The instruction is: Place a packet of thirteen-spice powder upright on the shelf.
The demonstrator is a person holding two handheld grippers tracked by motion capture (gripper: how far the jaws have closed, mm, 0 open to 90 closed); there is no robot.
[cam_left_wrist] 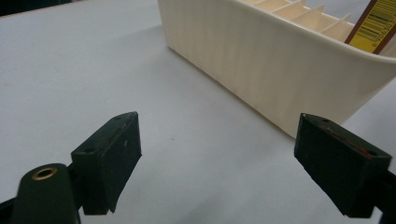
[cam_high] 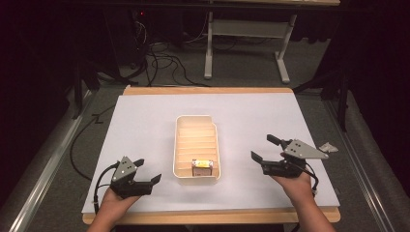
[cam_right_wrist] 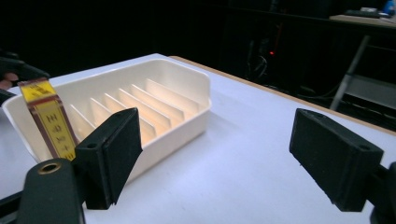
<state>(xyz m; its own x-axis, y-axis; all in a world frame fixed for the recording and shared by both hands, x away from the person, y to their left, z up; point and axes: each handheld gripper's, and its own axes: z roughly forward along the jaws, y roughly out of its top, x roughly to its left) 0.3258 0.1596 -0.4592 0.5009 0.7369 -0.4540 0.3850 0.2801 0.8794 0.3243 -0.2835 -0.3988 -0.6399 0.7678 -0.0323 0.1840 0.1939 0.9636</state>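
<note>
A cream plastic tray (cam_high: 197, 145) sits in the middle of the white surface (cam_high: 145, 125), long side running away from the person. Thin upright dividers split it into a row of narrow slots. In the slot nearest the person stands a small yellow-and-brown box (cam_high: 202, 165); it carries a barcode on one face (cam_left_wrist: 376, 21) and printed lettering on another, seen from the right gripper view (cam_right_wrist: 50, 122), where it leans slightly and pokes above the tray's rim (cam_right_wrist: 140, 70).

The left gripper (cam_high: 147, 171) rests low at the near left of the surface, held in a hand (cam_high: 112, 199) coming up from the bottom edge, its jaws spread wide with nothing between them, pointing toward the tray's near corner (cam_left_wrist: 289, 70). The right gripper (cam_high: 263, 148) is on the other side of the tray, a little farther up the surface, in the right hand (cam_high: 295, 183); its jaws also stand wide apart and empty, aimed across at the tray. Both grippers are clear of the tray, near but not touching.

A small crumpled white scrap (cam_high: 328, 146) lies at the surface's right edge. Beyond the far edge, cables (cam_high: 164, 63) trail over the floor by a grey desk frame (cam_high: 246, 43).
</note>
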